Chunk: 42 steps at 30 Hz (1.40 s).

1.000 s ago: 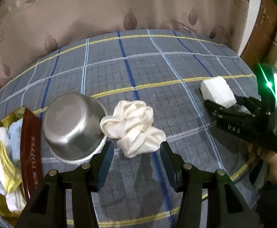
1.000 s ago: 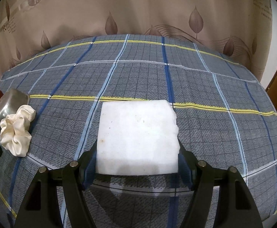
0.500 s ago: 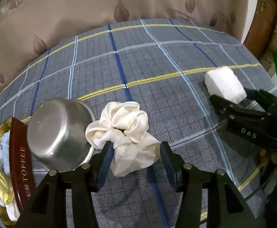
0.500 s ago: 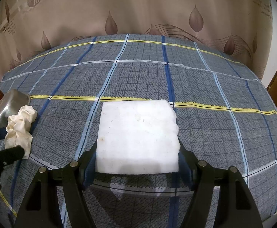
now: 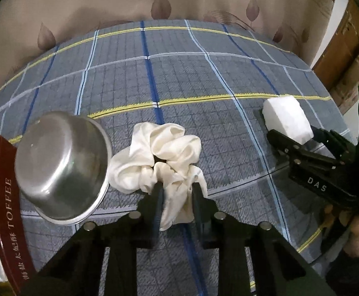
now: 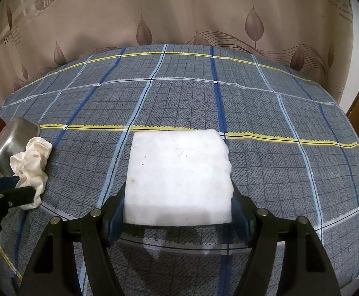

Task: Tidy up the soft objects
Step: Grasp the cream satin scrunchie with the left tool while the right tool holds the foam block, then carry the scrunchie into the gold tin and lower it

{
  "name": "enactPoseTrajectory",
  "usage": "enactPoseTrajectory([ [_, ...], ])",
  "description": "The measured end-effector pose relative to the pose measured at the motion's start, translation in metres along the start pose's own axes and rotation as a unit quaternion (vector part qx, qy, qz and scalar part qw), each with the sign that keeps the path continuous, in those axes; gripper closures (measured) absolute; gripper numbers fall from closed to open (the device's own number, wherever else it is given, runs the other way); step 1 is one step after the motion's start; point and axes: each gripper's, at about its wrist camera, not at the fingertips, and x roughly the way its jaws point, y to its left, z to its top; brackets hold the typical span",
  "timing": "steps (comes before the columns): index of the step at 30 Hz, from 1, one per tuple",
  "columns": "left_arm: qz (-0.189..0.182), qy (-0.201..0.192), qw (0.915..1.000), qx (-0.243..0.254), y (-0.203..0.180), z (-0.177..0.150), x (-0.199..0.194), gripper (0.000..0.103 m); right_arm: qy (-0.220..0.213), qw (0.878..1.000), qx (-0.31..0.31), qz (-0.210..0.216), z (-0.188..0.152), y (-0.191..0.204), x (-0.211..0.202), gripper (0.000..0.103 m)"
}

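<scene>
A cream scrunchie [image 5: 164,148] lies on the plaid cloth beside a steel bowl [image 5: 61,162]. My left gripper [image 5: 177,192] is closing, and its pads pinch the scrunchie's near fold. From the right wrist the same scrunchie [image 6: 31,162] shows at far left with the left gripper [image 6: 16,187] on it. My right gripper [image 6: 178,204] is shut on a white foam block [image 6: 179,175], held a little above the cloth with its shadow underneath. The left wrist view has that block [image 5: 286,118] at the right, in the right gripper [image 5: 302,135].
A dark red toffee tin [image 5: 2,209] with several soft cloths inside stands at the left edge, touching the overturned bowl. A hand [image 5: 357,234] holds the right gripper. A curtain [image 6: 179,12] hangs behind the far edge; plaid cloth [image 6: 278,123] covers the surface.
My left gripper came down over the scrunchie and its fingers went from wide apart to pinched on the near fold. The right gripper and foam block stayed still.
</scene>
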Motion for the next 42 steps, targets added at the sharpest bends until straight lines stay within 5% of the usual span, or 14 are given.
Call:
enactPoseTrajectory([
  [9,-0.006,-0.004,1.0000,-0.002,0.003,-0.007,-0.007,0.094,0.000,1.000,0.001,0.001,-0.001,0.001,-0.001,0.034],
  [42,0.018,-0.035,0.9987,0.032,-0.010,-0.024,-0.054,0.095,0.000,1.000,0.001,0.001,-0.001,0.000,0.000,0.034],
])
